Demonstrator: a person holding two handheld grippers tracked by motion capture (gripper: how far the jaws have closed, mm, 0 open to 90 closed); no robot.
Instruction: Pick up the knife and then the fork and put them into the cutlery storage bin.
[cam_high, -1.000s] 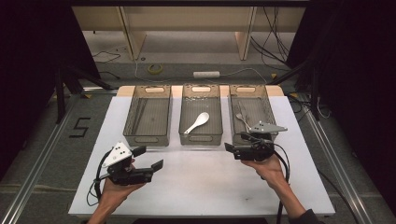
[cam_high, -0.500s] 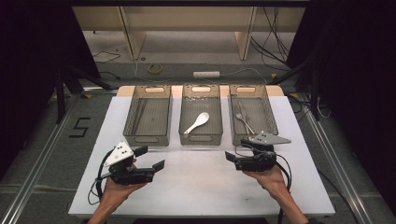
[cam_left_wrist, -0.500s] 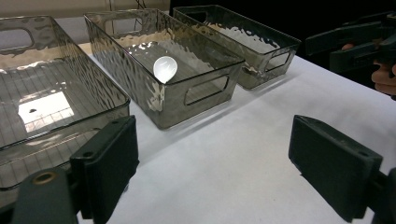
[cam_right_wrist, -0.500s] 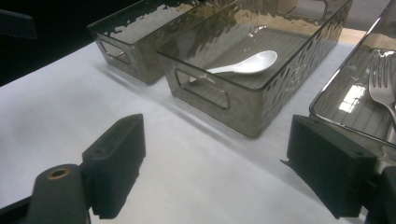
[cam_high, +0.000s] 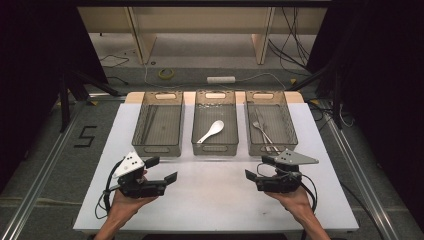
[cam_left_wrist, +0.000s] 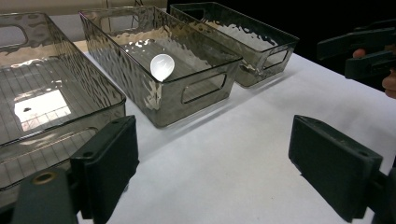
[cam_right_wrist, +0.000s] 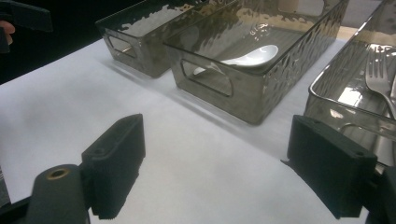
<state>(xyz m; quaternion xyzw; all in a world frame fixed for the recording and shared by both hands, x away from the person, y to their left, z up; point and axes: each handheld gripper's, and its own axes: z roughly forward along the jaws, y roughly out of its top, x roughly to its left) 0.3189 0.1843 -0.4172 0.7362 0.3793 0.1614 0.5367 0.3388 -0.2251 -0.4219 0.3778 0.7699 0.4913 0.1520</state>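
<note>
Both grippers stood released and empty over the white table (cam_high: 215, 200), the left gripper (cam_high: 165, 170) and the right gripper (cam_high: 254, 167) with jaws spread wide. Nearest them lay the white glossy ceramic soup spoon (cam_high: 211, 131), flat inside the middle smoky clear plastic bin (cam_high: 215, 149), bowl toward the far end. Slim metal forks (cam_high: 263, 132) lay in the right-hand bin (cam_high: 272, 149). The spoon was judged light, rigid, slippery and chippable; the handle offered the safest hold, gripped across its narrow sides.
</note>
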